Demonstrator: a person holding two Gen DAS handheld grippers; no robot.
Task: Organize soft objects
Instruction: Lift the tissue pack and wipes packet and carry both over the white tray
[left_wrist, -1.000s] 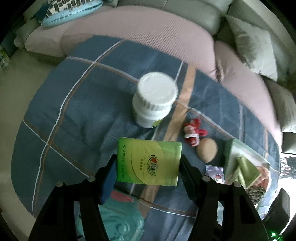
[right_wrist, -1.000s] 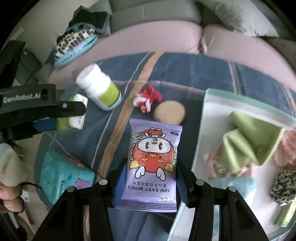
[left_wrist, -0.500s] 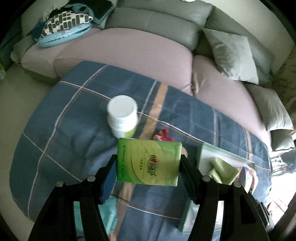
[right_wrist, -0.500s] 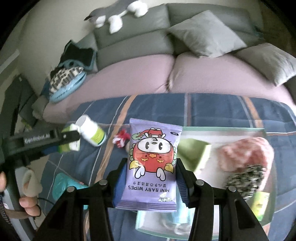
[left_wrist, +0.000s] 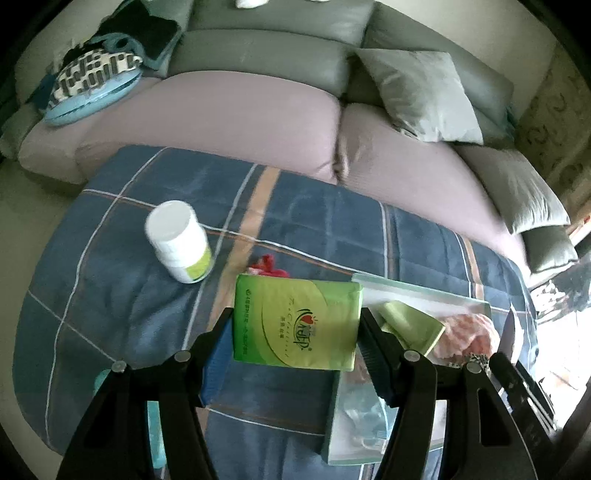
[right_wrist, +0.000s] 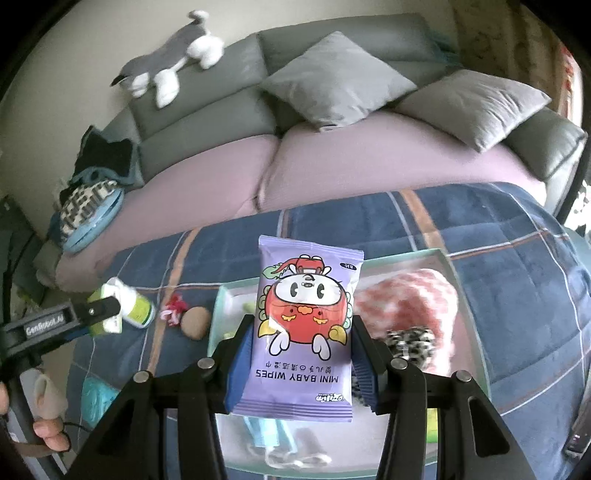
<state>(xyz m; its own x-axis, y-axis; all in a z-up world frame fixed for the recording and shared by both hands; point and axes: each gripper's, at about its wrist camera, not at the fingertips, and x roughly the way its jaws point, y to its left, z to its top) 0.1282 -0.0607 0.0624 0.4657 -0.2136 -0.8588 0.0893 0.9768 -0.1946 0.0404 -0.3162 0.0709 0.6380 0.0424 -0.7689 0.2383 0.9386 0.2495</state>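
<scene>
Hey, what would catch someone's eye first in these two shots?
The purple baby wipes pack with its red cartoon, clamped in the right gripper above the pale tray. Next, the green tissue pack gripped by the left gripper over the blue plaid blanket, near a white bottle.

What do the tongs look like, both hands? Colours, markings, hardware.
Both left tongs and right tongs are black, angular two-finger frames with silver round screws and ribbed blue pads. The left one's side reads GenRobot.AI in white; a thin dark cable hangs below its handle.
</scene>
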